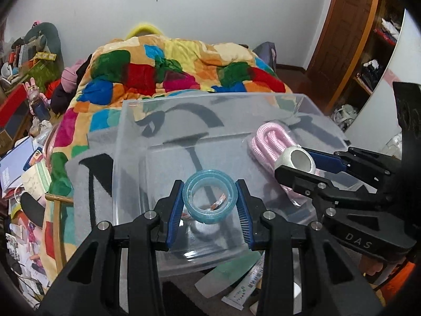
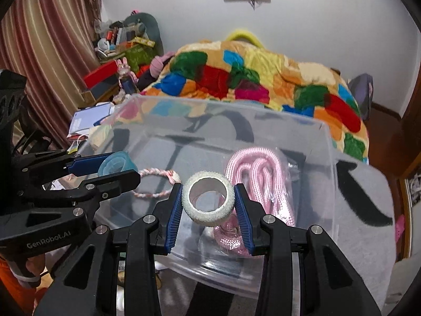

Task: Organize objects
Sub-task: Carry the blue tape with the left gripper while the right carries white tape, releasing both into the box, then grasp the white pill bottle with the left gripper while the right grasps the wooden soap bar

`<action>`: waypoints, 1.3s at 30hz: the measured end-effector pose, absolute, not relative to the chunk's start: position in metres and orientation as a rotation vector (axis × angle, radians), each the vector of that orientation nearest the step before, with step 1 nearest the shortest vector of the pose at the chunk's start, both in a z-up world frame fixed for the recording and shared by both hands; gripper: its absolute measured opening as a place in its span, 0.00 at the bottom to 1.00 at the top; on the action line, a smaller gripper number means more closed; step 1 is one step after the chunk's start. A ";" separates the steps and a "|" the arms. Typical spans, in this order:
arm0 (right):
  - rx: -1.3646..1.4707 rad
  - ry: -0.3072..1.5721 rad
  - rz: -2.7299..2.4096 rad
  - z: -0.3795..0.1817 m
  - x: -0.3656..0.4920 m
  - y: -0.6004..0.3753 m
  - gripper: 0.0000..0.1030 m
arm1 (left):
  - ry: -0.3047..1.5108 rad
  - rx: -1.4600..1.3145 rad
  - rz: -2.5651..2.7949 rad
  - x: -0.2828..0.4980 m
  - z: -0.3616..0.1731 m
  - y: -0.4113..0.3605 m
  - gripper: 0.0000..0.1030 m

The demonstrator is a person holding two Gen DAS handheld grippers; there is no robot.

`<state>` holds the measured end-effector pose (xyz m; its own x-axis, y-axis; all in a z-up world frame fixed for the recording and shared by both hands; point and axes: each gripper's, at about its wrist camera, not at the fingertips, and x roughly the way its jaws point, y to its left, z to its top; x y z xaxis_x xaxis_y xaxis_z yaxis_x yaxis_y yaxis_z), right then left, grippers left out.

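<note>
My left gripper [image 1: 210, 200] is shut on a blue tape roll [image 1: 209, 196] and holds it over the clear plastic bin [image 1: 126, 142]. It also shows in the right wrist view [image 2: 115, 169] with the blue tape roll [image 2: 117, 164]. My right gripper [image 2: 208, 201] is shut on a white tape roll [image 2: 209, 201] above the same bin [image 2: 326, 158]; it shows in the left wrist view [image 1: 302, 162] with the white roll [image 1: 298, 159]. A pink coiled rope [image 2: 260, 176] lies in the bin's right side, also seen in the left wrist view [image 1: 265, 144]. A pink-white braided cord [image 2: 155, 181] lies in the bin at left.
The bin sits on a grey-black blanket [image 2: 368, 200]. A multicoloured quilt [image 1: 171, 68] covers the bed behind. Tubes and packets [image 1: 236, 279] lie in front of the bin. Cluttered books and boxes [image 1: 21, 158] fill the left side. A wooden door [image 1: 344, 26] stands at right.
</note>
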<state>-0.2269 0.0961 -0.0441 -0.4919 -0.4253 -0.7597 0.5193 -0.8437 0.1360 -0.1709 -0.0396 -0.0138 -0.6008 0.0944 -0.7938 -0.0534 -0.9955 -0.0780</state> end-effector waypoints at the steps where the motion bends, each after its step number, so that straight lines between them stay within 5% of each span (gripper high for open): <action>1: 1.147 0.151 -2.315 -0.046 -0.228 0.096 0.35 | -0.048 -1.364 2.739 -0.170 -0.014 -0.037 0.37; 5: 1.156 0.151 -2.310 -0.048 -0.228 0.100 0.35 | -0.003 -1.351 2.749 -0.168 -0.013 -0.032 0.40; 9: 1.142 0.137 -2.311 -0.044 -0.222 0.105 0.44 | 0.019 -1.306 2.783 -0.160 -0.005 -0.031 0.60; 18: 1.035 0.113 -2.342 -0.015 -0.194 0.127 0.59 | 0.057 -1.192 2.867 -0.124 0.018 -0.030 0.81; 35: 1.075 0.164 -2.373 -0.035 -0.144 0.173 0.63 | -0.095 -1.414 2.740 -0.082 -0.049 0.010 0.82; 39: 1.106 0.163 -2.358 -0.047 -0.138 0.175 0.63 | -0.015 -1.433 2.783 -0.077 -0.059 0.021 0.82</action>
